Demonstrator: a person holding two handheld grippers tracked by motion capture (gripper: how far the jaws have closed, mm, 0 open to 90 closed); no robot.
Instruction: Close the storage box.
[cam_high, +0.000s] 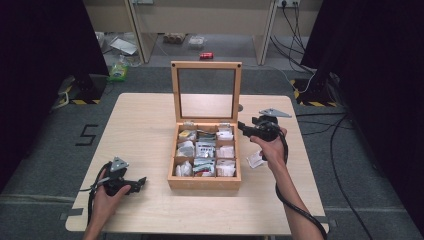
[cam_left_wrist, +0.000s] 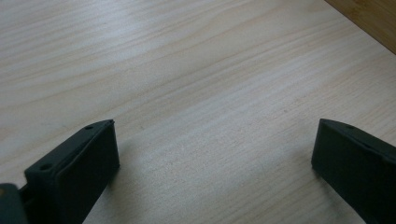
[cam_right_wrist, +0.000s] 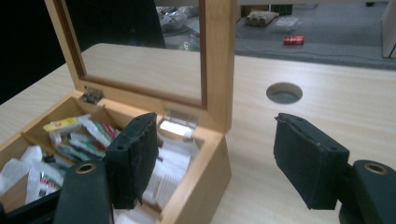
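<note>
tea box: wooden tea box (cam_high: 204, 182) sits mid-bench, its glass-paned lid (cam_high: 206, 90) propped upright on the hinges, likely so the compartments stay reachable from above
sachets: tea sachets (cam_high: 205, 150) fill the nine compartments; one loose white sachet (cam_high: 256, 159) lies on the bench (cam_high: 145, 125) just right of the box
right gripper: right gripper (cam_right_wrist: 215, 158) hovers at the box's back right corner, jaws wide apart and holding nothing, one jaw over the sachets, the other outside the wall
right hand pose: raised, gripper aimed leftward across the box
left gripper: left gripper (cam_left_wrist: 212, 163) rests low on bare bench left of the box, jaws wide, empty, probably parked clear
</note>
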